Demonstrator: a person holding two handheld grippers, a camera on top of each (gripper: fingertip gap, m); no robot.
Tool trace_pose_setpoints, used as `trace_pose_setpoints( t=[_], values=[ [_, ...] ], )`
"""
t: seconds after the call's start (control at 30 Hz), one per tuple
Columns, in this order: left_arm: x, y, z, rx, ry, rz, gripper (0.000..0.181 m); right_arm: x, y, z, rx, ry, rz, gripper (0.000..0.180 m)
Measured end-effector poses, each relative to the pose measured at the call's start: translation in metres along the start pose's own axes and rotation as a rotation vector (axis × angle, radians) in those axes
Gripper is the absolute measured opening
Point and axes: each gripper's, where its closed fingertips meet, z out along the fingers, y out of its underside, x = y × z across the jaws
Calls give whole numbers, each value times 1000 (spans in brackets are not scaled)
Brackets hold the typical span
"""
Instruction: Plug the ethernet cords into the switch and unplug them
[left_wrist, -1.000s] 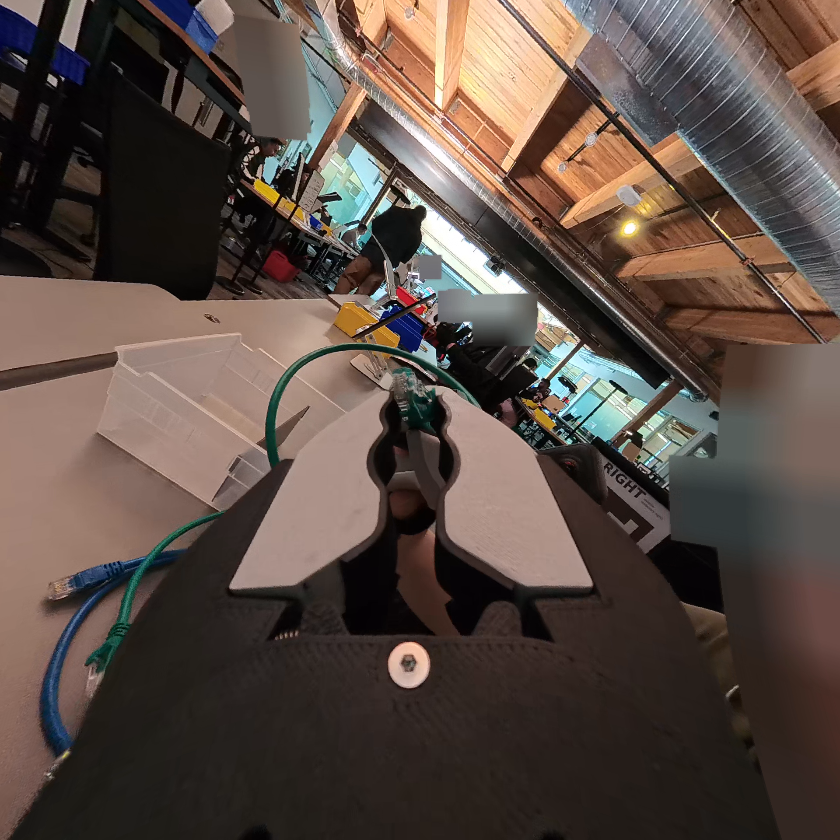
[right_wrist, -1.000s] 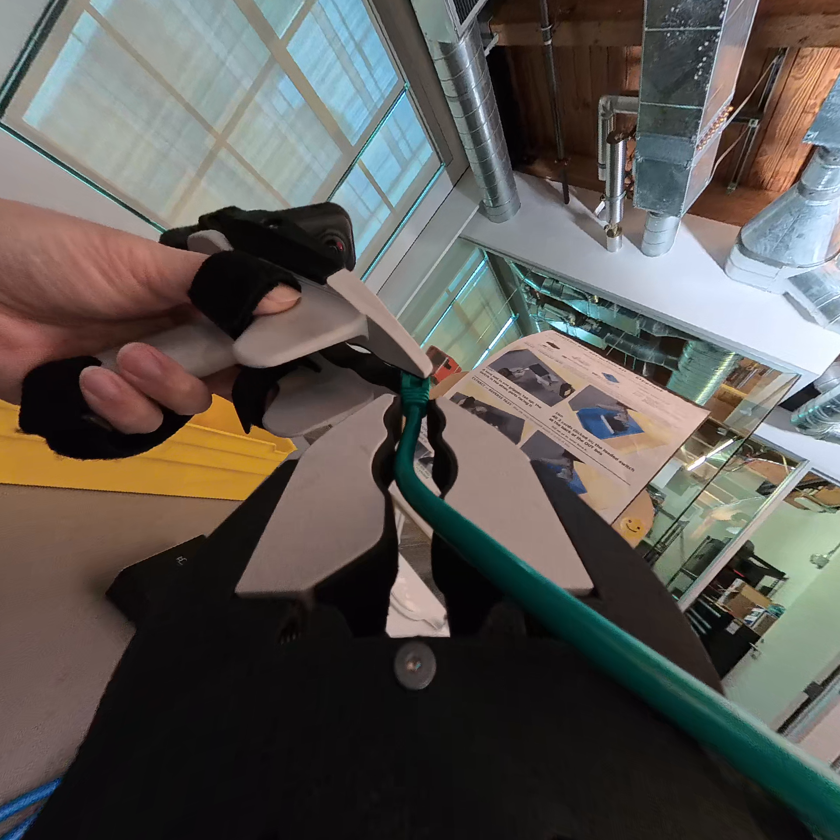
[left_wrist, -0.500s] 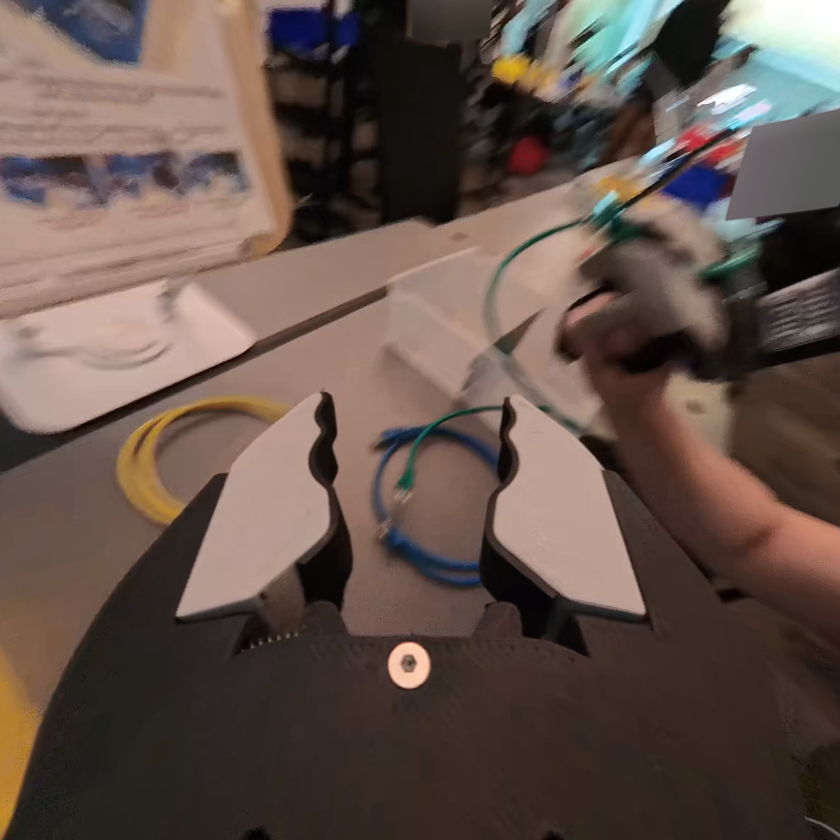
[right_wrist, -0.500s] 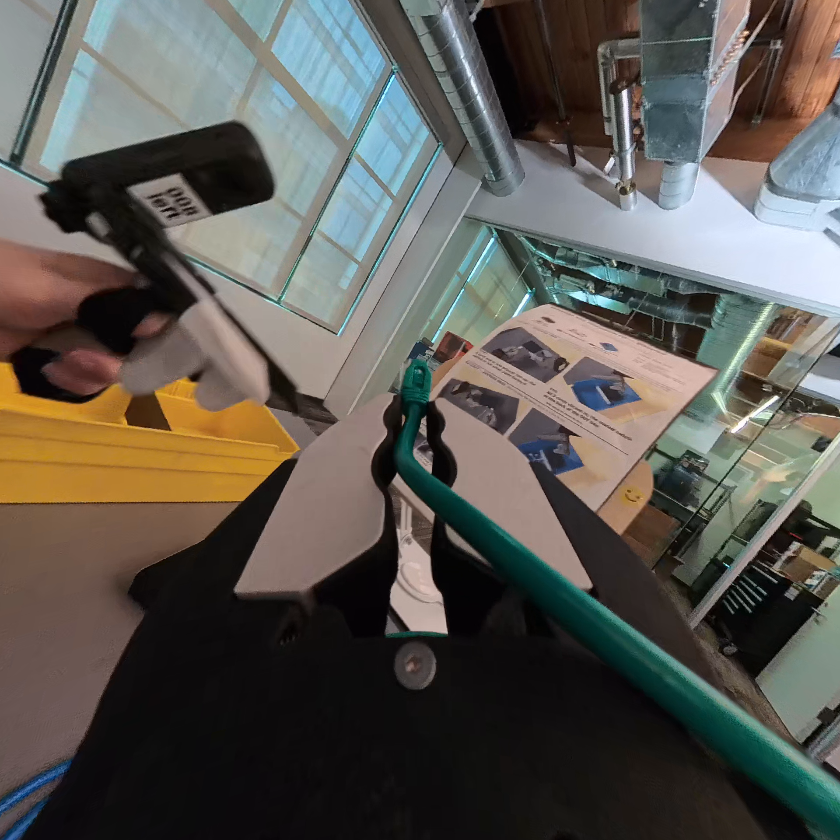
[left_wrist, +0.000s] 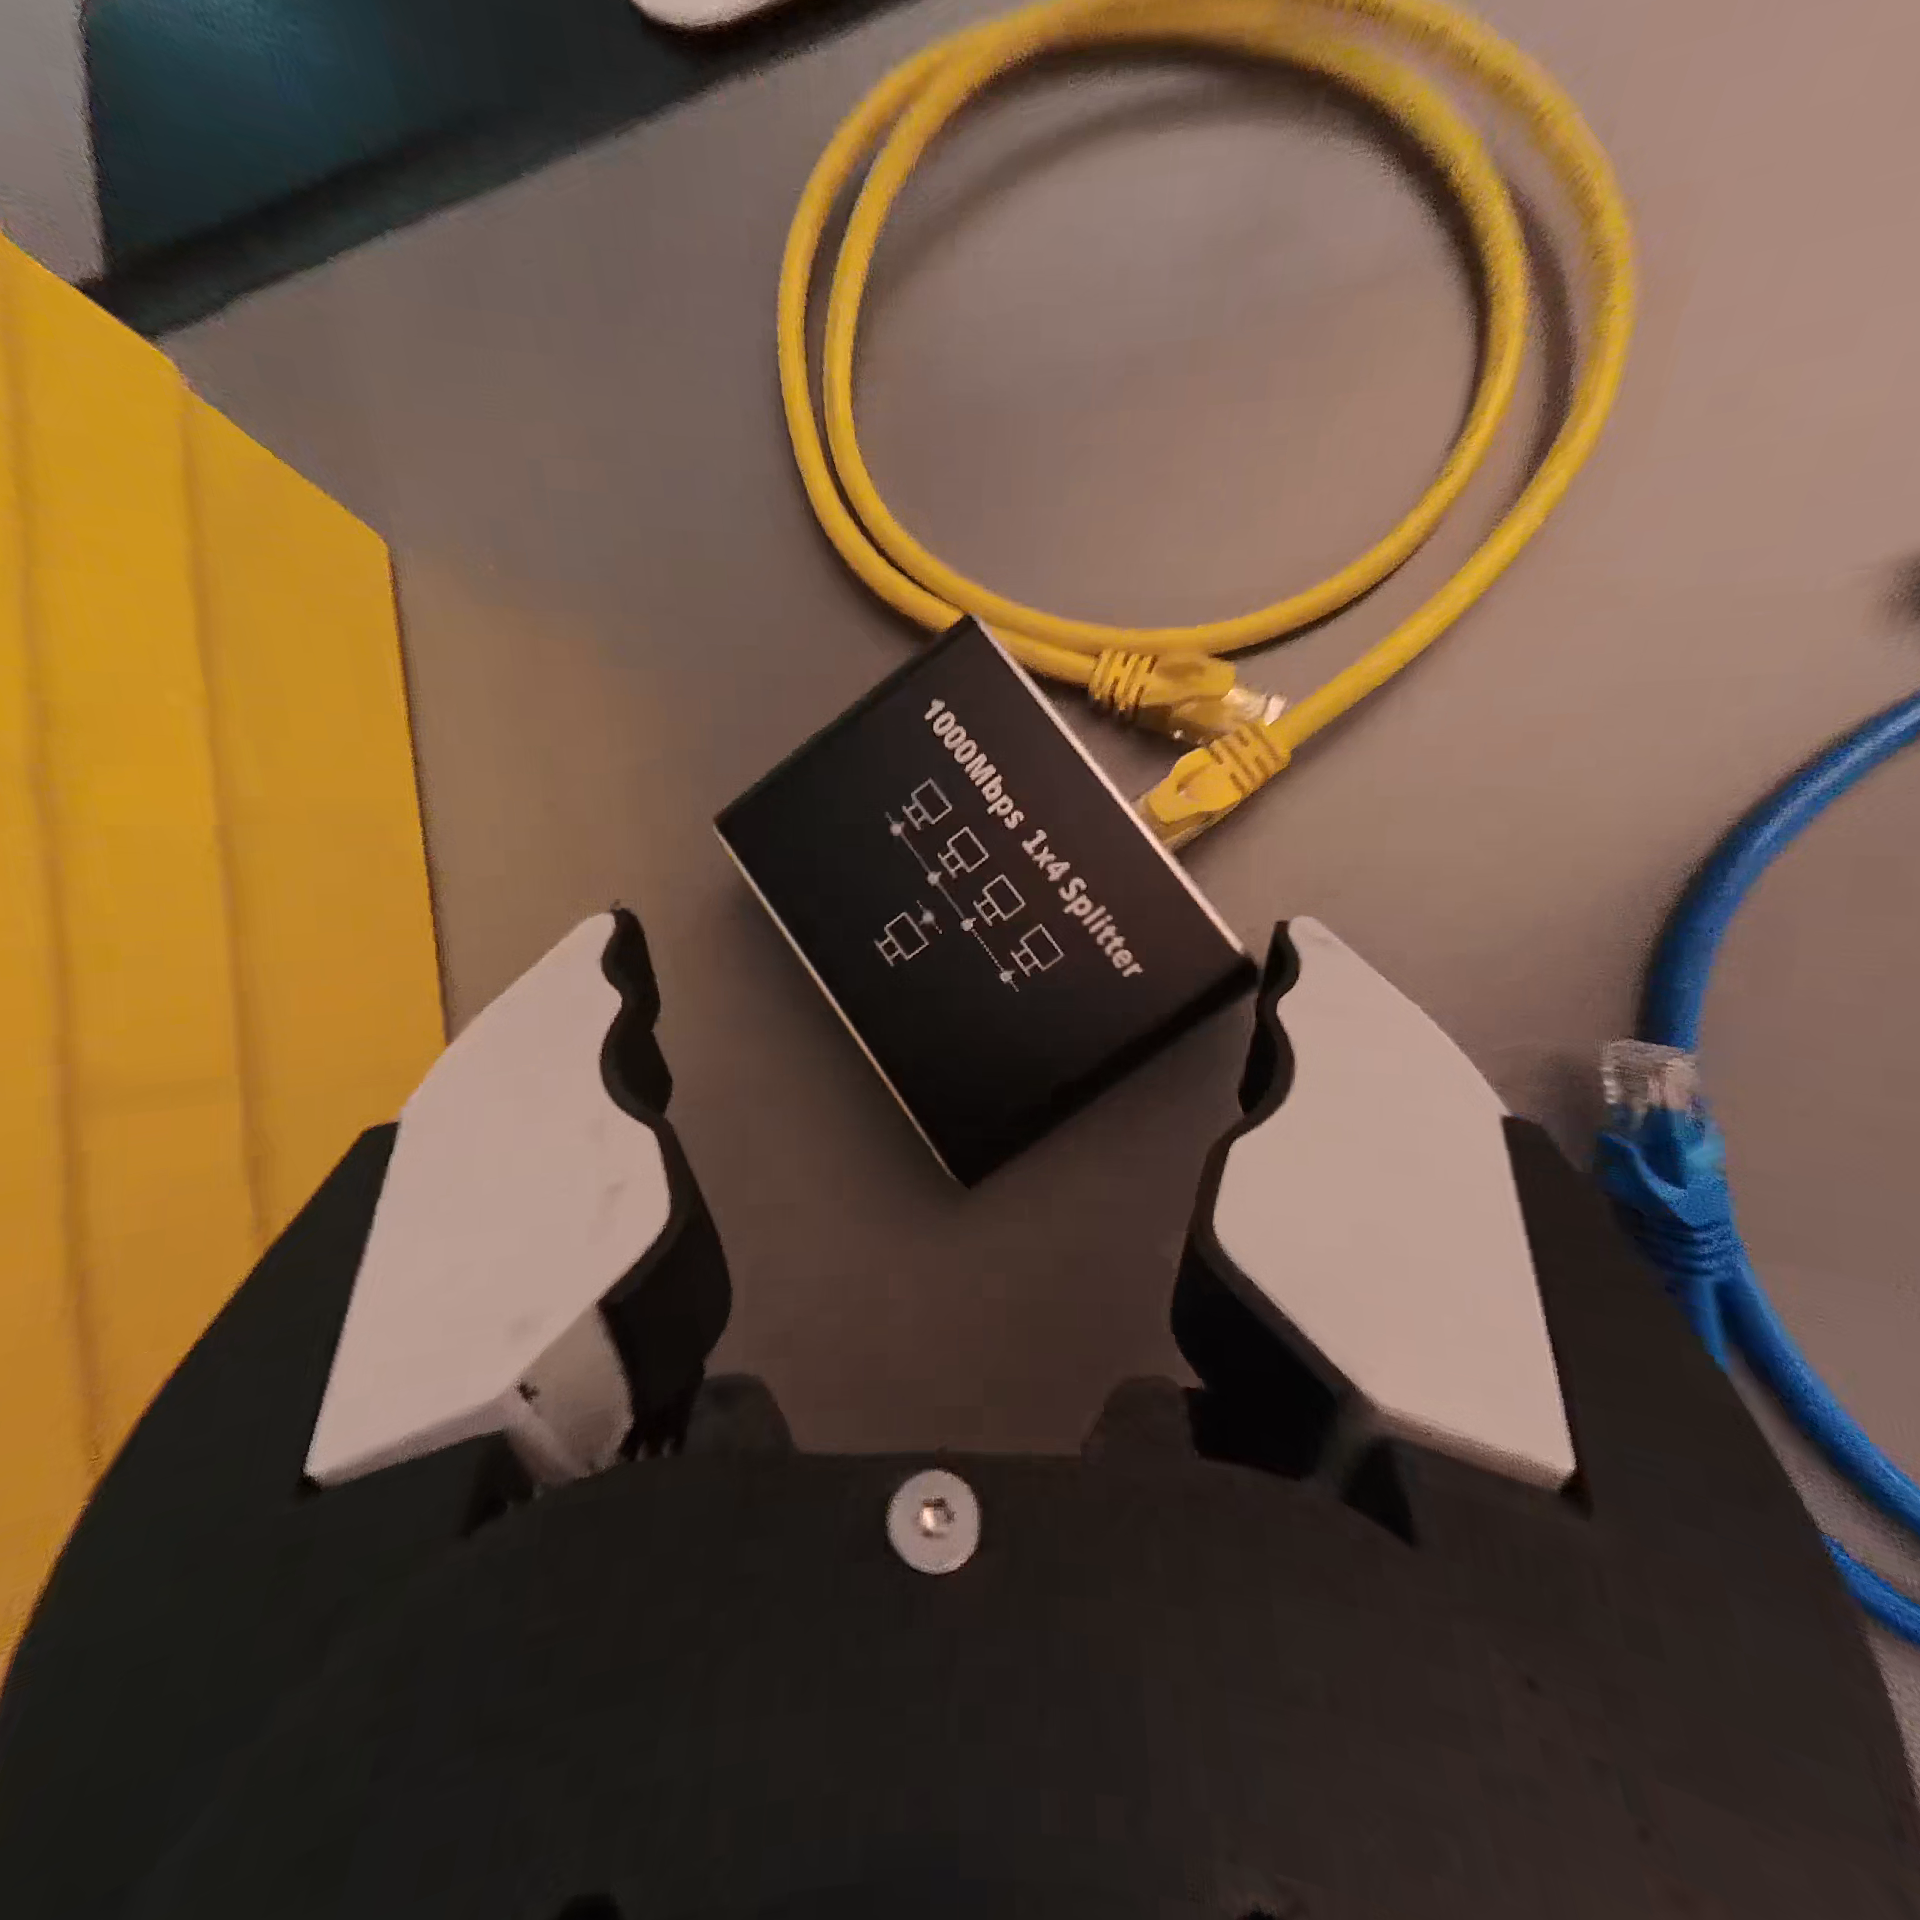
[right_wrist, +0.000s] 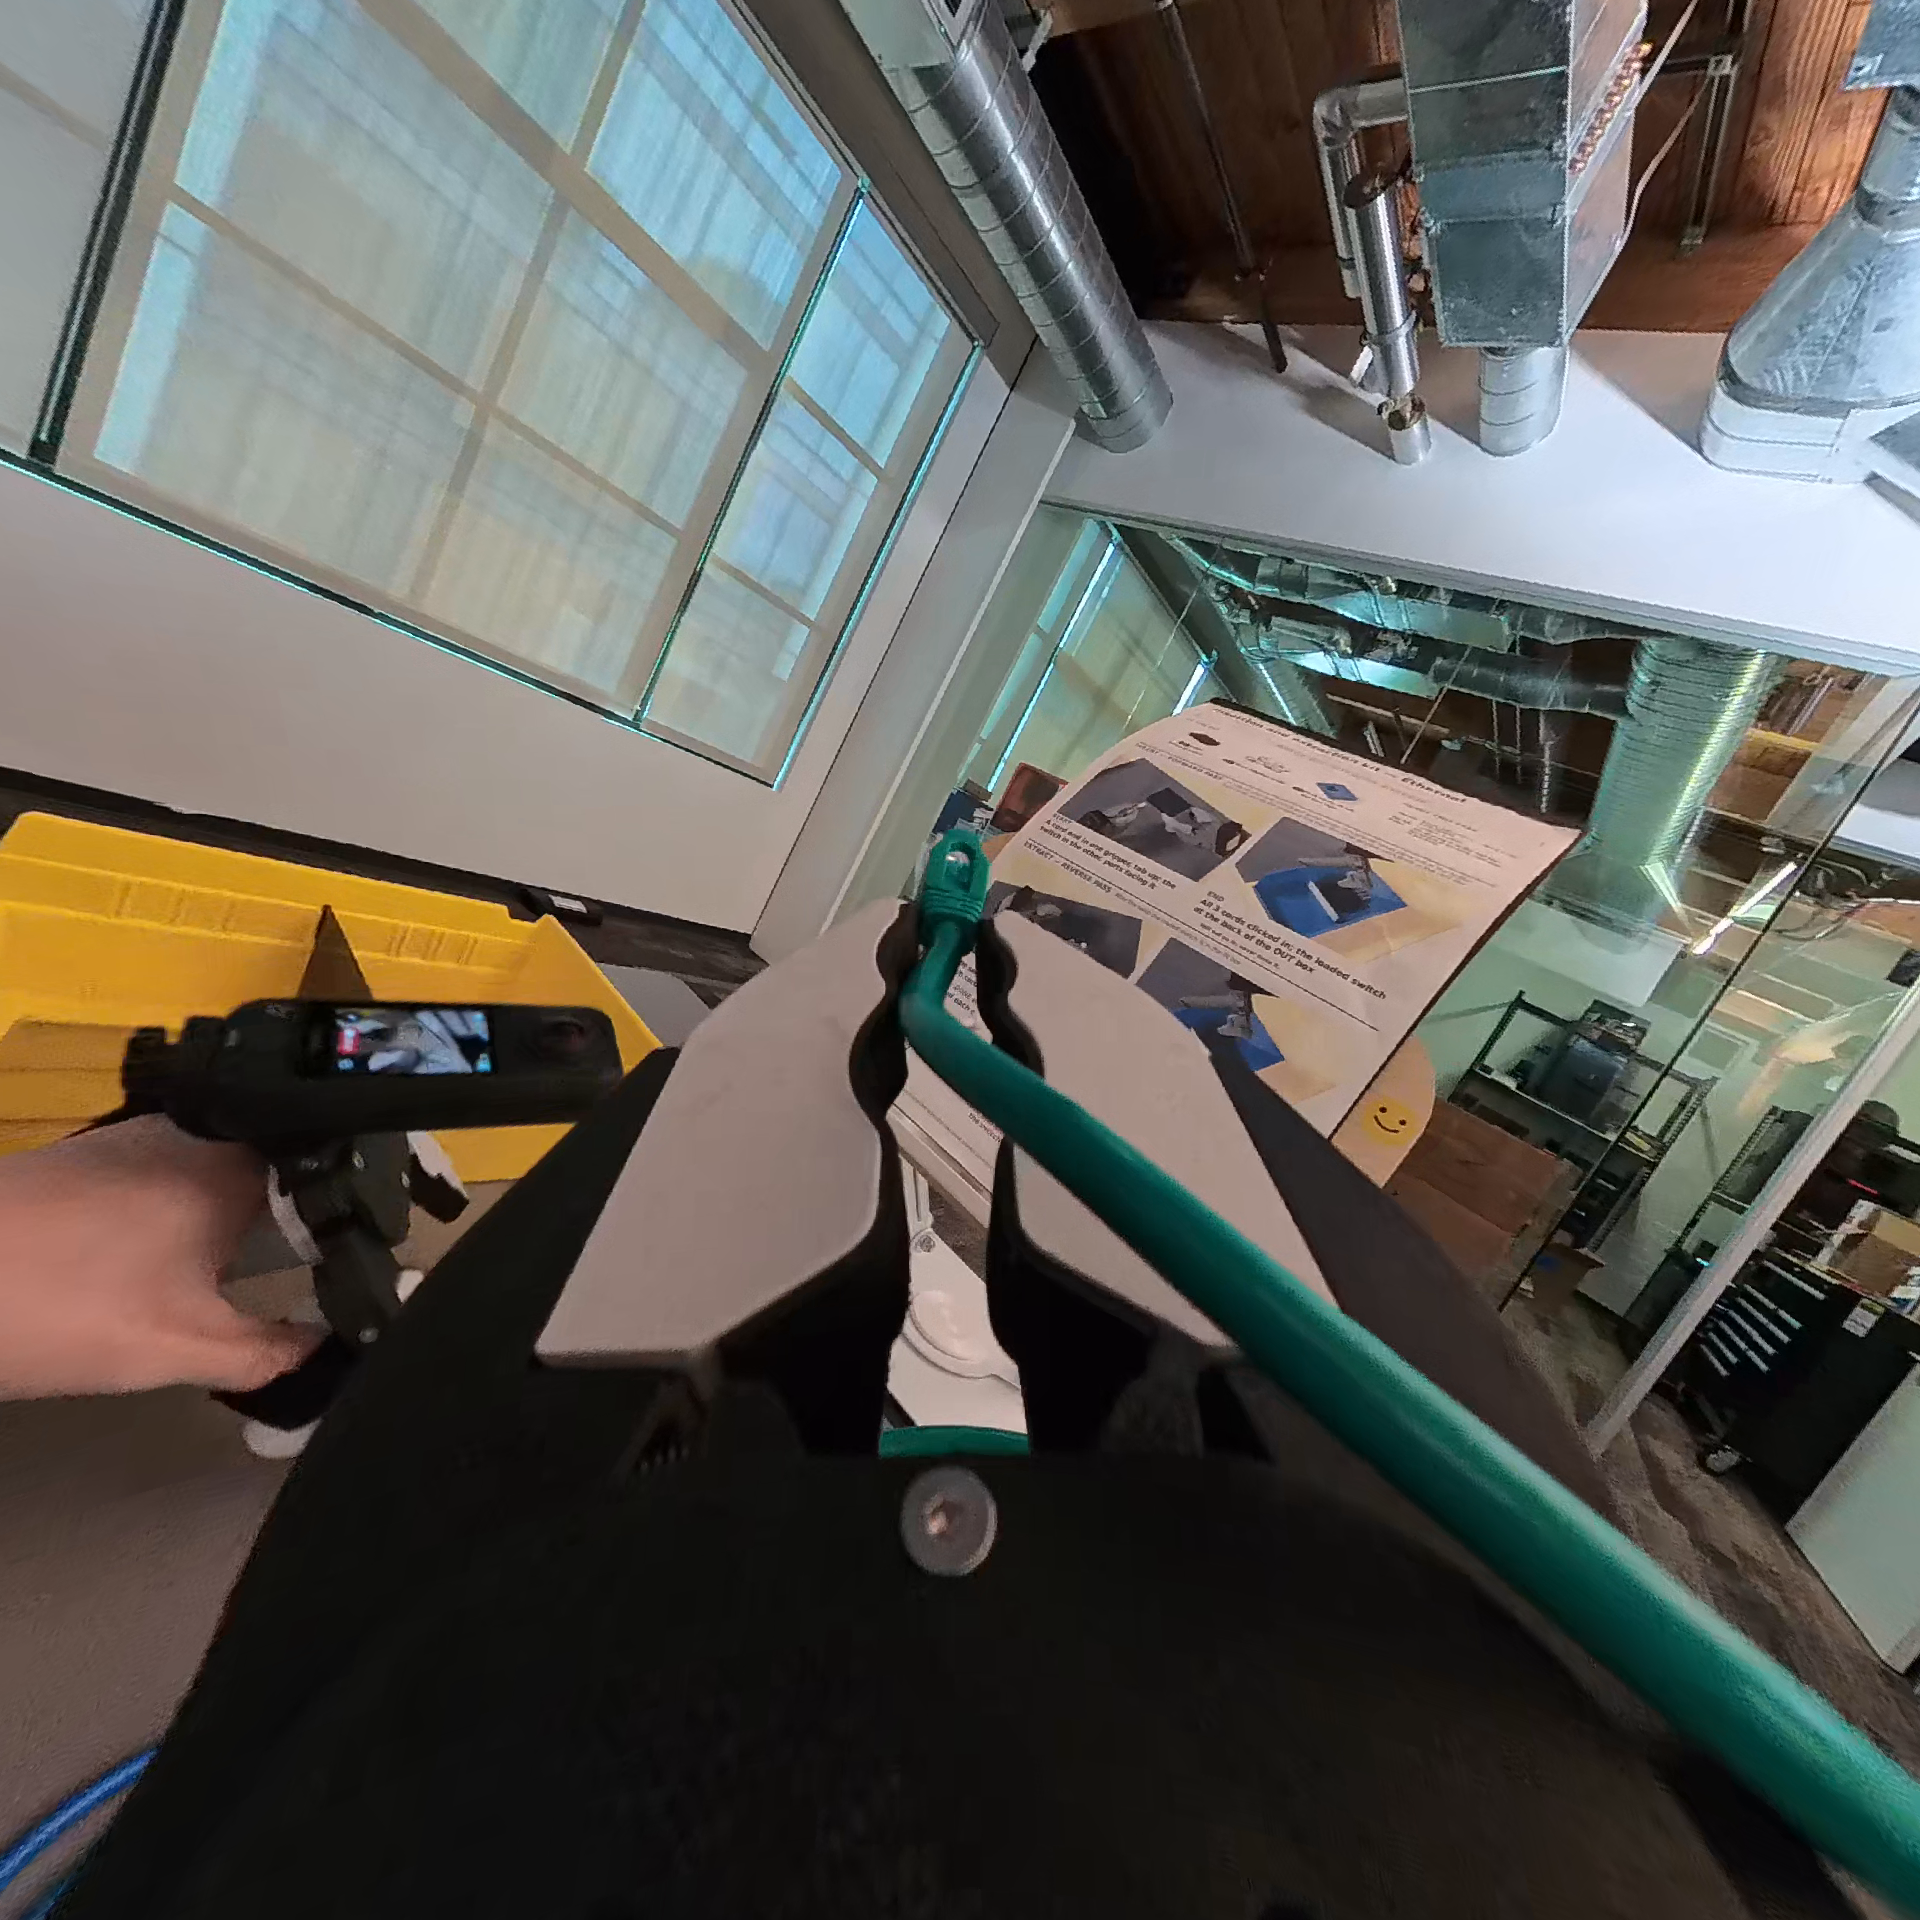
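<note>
Small black box-shaped switch (left_wrist: 982, 909) looks light, smooth; may slide on worktop, so grip its long sides. Left tongs (left_wrist: 951, 961) wide open, empty; right tongs (right_wrist: 940, 961) closed on stiff-ish green ethernet cord (right_wrist: 1195, 1236) behind plug.

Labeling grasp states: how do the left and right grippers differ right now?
Left gripper is open and empty; right gripper is shut on the green cord just behind its plug. Left points down at the black switch on the table; right angles upward, away from the table. Both have grey fingers on black bodies.
</note>
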Motion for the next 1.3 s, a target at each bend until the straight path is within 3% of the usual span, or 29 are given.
trace_pose_setpoints(
  t=[0.07, 0.13, 0.27, 0.37, 0.43, 0.5, 0.63, 0.8, 0.9, 1.07, 1.3],
  values=[
    [3, 10, 6, -57, 46, -21, 109, 0, 0, 0, -7, -3, -12, 10],
    [9, 18, 5, -99, 143, -34, 87, -2, 0, 0, -10, -14, -15, 10],
    [-15, 34, 0, -153, 141, -68, 76, -5, 1, 2, -17, -35, -3, 10],
    [-26, 35, 1, -117, 132, -114, 76, -6, 4, 4, -22, -44, -4, 10],
    [-26, 33, 4, -87, 130, -146, 93, -8, 5, 5, -26, -52, 1, 10],
    [-28, 32, 10, -77, 115, -171, 100, -11, 7, 6, -34, -57, -3, 11],
    [-26, 30, 16, -91, 124, -175, 81, -15, 12, 9, -55, -64, -27, 11],
    [-27, 29, 17, -85, 135, -156, 82, -19, 19, 12, -73, -75, -30, 11],
    [-27, 26, 20, -55, 138, -146, 92, -21, 22, 14, -83, -83, -27, 11],
    [-26, 21, 22, -70, 178, -103, 82, -25, 25, 15, -101, -89, -50, 11],
    [-25, 19, 23, -39, 187, -81, 87, -23, 27, 15, -105, -89, -46, 11]
  ],
)
